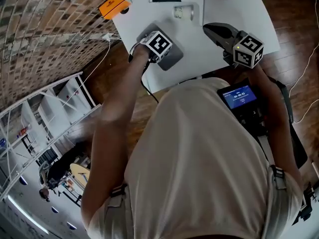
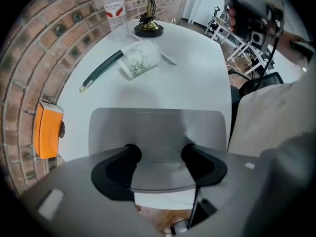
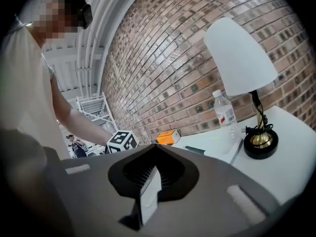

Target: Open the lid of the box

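The orange box (image 1: 113, 5) lies at the table's far left corner with its lid down; it also shows as the orange box (image 2: 48, 130) and the orange box (image 3: 169, 136). My left gripper (image 1: 171, 59) hovers over the near left part of the white table (image 1: 239, 14), well short of the box. In the left gripper view, my left gripper (image 2: 159, 132) has its jaws spread wide with nothing between them. My right gripper (image 1: 210, 29) is held over the table's right side, away from the box. The right gripper (image 3: 154, 148) is shut and empty.
A dark pen (image 2: 101, 70) and a tipped patterned cup (image 2: 140, 59) lie mid-table. Behind them stand a lamp base (image 2: 148, 29) and a water bottle (image 2: 116, 11). The lampshade (image 3: 239, 58) rises on the right. A brick wall runs along the table's left side.
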The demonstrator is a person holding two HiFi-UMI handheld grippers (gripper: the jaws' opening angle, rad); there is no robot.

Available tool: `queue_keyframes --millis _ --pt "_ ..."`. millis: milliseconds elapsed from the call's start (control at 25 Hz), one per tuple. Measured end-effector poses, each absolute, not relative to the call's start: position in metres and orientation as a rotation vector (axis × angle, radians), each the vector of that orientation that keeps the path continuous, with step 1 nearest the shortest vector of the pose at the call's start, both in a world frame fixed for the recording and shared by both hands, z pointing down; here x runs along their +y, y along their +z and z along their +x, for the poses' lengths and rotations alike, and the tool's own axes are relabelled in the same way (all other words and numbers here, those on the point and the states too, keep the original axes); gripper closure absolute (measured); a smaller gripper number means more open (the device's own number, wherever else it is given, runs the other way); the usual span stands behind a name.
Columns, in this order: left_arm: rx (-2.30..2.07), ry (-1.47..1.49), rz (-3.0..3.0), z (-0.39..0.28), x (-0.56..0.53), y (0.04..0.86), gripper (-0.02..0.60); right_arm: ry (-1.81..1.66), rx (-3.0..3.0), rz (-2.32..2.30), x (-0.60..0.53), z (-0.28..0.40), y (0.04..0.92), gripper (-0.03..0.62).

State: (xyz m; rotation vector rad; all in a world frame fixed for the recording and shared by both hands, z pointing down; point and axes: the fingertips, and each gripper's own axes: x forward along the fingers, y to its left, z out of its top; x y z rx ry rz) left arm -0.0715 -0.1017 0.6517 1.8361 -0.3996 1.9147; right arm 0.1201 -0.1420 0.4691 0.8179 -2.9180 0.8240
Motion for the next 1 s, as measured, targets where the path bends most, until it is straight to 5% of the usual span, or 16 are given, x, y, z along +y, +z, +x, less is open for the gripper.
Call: queue_keyframes --millis 520,1000 --pt "-0.429 1.752 2.01 -0.071 -0.091 0.604 0.288 0.799 -2.912 0.722 -0.149 0.109 0.471 0.592" --pt "-0.603 1.616 1.803 -0.177 -0.003 0.655 0.288 0.744 -2.885 0.505 -0.131 0.045 0.471 0.592"
